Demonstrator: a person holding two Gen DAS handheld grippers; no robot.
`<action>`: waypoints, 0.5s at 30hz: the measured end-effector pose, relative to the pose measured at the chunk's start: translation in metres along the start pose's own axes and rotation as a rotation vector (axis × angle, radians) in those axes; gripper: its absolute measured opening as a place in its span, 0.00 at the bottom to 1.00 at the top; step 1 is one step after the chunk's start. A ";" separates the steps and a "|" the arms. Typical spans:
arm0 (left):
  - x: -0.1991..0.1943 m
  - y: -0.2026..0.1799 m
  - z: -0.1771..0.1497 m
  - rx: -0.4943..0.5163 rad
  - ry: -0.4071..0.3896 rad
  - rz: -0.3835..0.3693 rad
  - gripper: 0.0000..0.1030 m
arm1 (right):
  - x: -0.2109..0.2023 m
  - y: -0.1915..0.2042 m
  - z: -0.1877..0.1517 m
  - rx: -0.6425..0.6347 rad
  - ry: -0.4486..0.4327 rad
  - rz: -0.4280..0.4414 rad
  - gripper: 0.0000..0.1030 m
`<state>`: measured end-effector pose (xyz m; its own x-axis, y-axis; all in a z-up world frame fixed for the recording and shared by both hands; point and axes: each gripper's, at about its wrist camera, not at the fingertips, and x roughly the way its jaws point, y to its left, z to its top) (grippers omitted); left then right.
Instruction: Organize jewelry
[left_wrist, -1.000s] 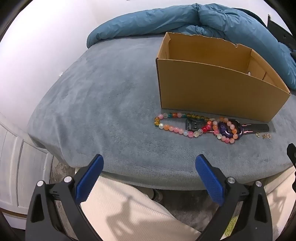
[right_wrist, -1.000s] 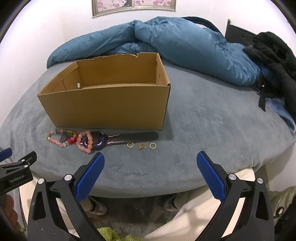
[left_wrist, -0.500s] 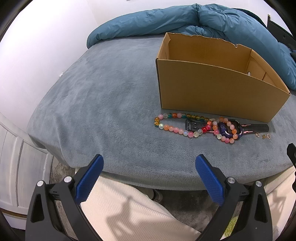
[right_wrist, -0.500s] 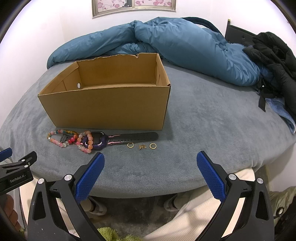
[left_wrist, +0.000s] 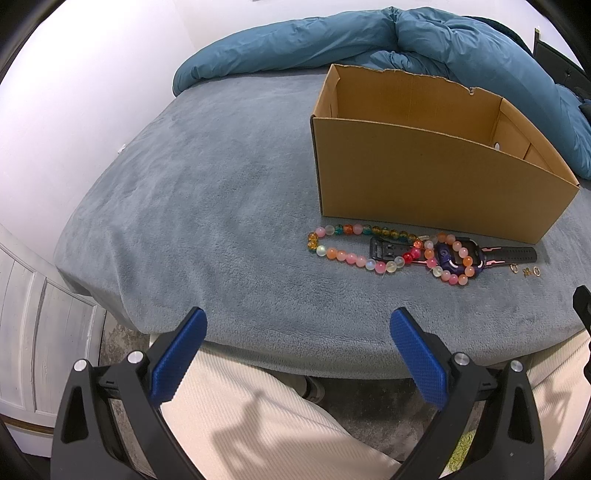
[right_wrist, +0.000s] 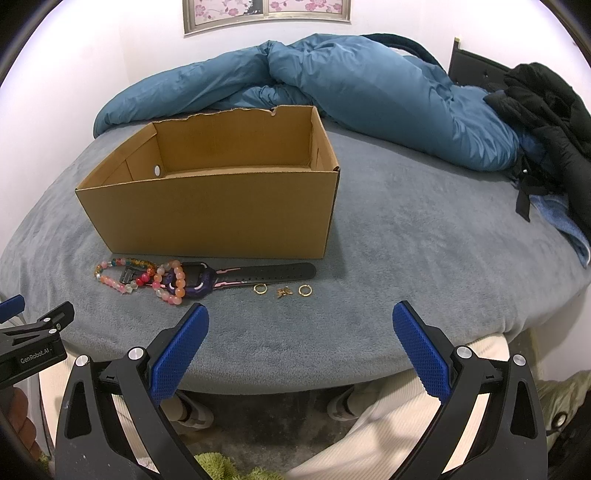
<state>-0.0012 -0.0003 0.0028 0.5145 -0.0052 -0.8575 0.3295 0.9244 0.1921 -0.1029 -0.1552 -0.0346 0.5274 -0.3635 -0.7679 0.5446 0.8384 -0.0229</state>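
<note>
An open cardboard box (left_wrist: 424, 184) (right_wrist: 221, 218) stands on the grey bed. In front of it lie a long string of coloured beads (left_wrist: 354, 258) (right_wrist: 114, 273), a smaller bead bracelet (left_wrist: 448, 258) (right_wrist: 171, 280) on a purple watch (left_wrist: 480, 256) (right_wrist: 236, 275), two gold rings (right_wrist: 260, 289) (right_wrist: 305, 290) and a small gold charm (right_wrist: 283, 292). My left gripper (left_wrist: 295, 354) and my right gripper (right_wrist: 301, 347) are both open and empty, held off the bed's near edge, short of the jewelry.
A blue duvet (right_wrist: 351, 92) lies bunched at the back of the bed. Black clothing (right_wrist: 546, 122) is piled at the right. The person's cream trousers (left_wrist: 258, 424) are below the bed edge. A white door (left_wrist: 33, 317) is at the left.
</note>
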 end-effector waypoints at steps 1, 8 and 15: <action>0.000 0.000 0.000 0.000 0.000 0.000 0.95 | 0.000 0.000 0.000 0.000 0.000 0.000 0.93; 0.000 0.000 0.000 -0.001 0.000 0.000 0.95 | 0.000 0.001 0.003 -0.003 0.000 0.002 0.93; 0.000 0.000 0.000 0.000 -0.001 0.000 0.94 | 0.000 0.001 0.002 -0.004 -0.001 0.003 0.93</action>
<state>-0.0013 -0.0004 0.0027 0.5149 -0.0058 -0.8572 0.3297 0.9244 0.1918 -0.1011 -0.1548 -0.0329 0.5292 -0.3616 -0.7676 0.5405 0.8410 -0.0235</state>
